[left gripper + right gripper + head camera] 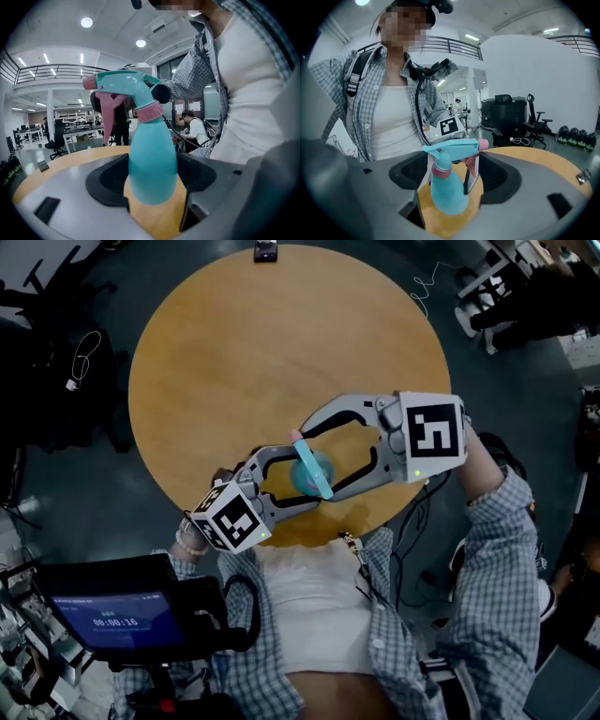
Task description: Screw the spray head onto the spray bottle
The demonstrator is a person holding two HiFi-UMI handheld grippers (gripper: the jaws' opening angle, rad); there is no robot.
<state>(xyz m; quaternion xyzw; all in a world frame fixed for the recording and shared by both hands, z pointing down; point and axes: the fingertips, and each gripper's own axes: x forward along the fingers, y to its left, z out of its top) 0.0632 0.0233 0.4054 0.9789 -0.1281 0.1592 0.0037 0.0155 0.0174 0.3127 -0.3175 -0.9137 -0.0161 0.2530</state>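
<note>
A teal spray bottle [309, 472] stands upright on the round wooden table [281, 343], close to its near edge. Its teal spray head [126, 86] with pink trigger and pink collar sits on the bottle's neck. My left gripper [302, 478] comes at it from the lower left and stands open, the bottle [152, 164] between its jaws with bare wood showing beside it. From the right, my right gripper [315, 463] is open wide round the same bottle [447, 192], its pads well off the sides. The spray head [452, 149] points right in the right gripper view.
A small dark device [266, 251] lies at the table's far edge. A screen on a stand [117, 615] is at the lower left, beside the person's body. Office chairs and cables [84, 357] surround the table on the dark floor.
</note>
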